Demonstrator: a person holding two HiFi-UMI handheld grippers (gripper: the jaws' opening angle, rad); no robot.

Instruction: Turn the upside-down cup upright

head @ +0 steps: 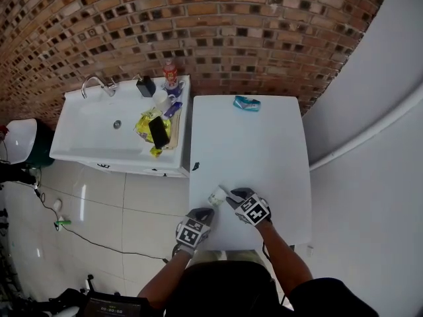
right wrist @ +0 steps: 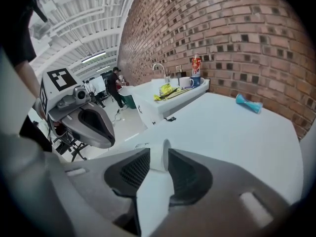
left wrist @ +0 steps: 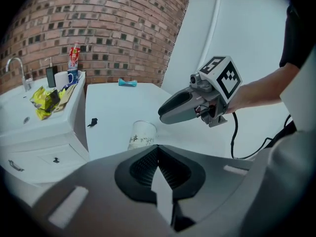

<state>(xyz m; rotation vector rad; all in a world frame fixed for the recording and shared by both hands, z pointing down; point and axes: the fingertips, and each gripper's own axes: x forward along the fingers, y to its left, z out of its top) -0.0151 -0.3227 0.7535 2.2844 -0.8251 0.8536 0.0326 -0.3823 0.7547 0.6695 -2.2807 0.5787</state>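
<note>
A pale translucent cup with dark print stands on the white table near its front edge, flat closed end up. In the left gripper view the cup rises just beyond my left gripper, whose jaws meet at the tips with nothing in them. My right gripper comes at the cup from the right, and its tip hangs beside the cup's top, apart from it. In the right gripper view a strip of the cup shows through the gap of the open right gripper. The left gripper hangs at the left.
A blue object lies at the table's far edge and a small black piece at its left edge. Left of the table is a white sink with a red-capped bottle, mugs, a yellow packet and a phone. Brick wall behind; cable on the floor.
</note>
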